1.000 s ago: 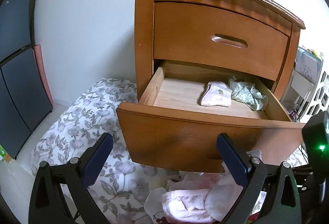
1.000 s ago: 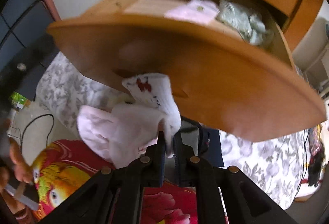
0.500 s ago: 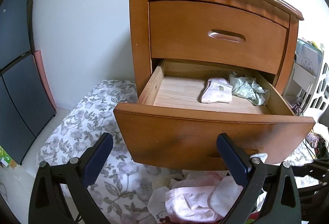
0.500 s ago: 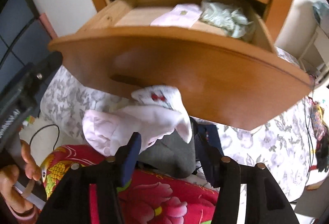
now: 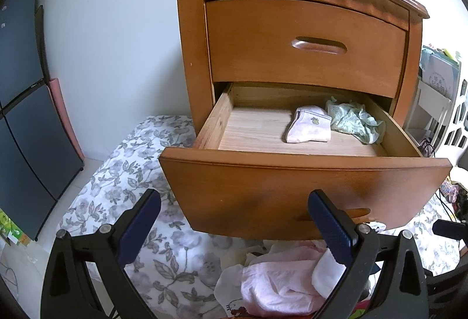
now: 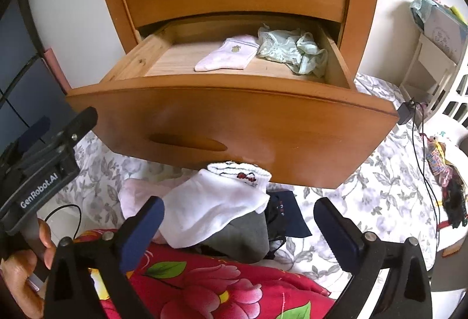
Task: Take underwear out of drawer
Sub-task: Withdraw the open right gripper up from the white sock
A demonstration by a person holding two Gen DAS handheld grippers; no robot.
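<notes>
Left gripper [image 5: 234,219] hangs spread and empty before the drawer [image 5: 292,181]. Right gripper [image 6: 238,219], jaws just opened, has let the white sock [image 6: 216,202] drop onto the pile. Green underwear [image 6: 292,51] waits in the drawer's right rear corner.

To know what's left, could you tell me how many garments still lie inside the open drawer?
2: a folded white sock mid-drawer, and a crumpled pale green garment in the back right corner. More could hide behind the drawer front.
</notes>
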